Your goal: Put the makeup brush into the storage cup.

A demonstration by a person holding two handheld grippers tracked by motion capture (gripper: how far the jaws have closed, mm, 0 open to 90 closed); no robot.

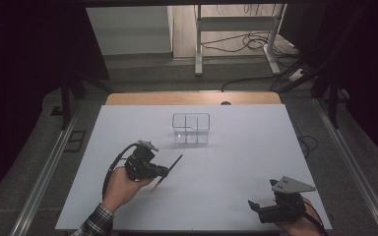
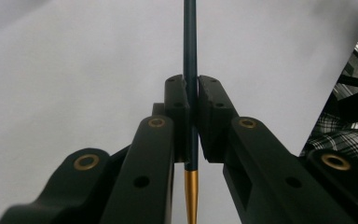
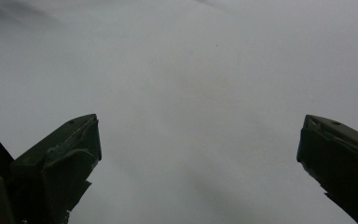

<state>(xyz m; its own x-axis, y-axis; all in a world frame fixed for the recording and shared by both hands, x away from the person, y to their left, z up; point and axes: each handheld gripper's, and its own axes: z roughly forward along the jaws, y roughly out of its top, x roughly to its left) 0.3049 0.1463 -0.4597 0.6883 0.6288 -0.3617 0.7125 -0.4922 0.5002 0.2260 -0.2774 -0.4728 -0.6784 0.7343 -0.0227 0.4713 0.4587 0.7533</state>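
Pen (image 1: 170, 169), dark shaft with gold tip, clamped between the jaws of the left gripper (image 1: 163, 171), lifted over the white table (image 1: 236, 162), near-left of the clear organizer (image 1: 191, 128). Pickup done; placing likely remains. Right gripper (image 1: 254, 205) idle near-right, jaws wide apart, empty.

From above the near edge we look forward and down over the whole white table (image 1: 236, 147). Our two gripper cameras sit close over that same tabletop, left near-left, right near-right.
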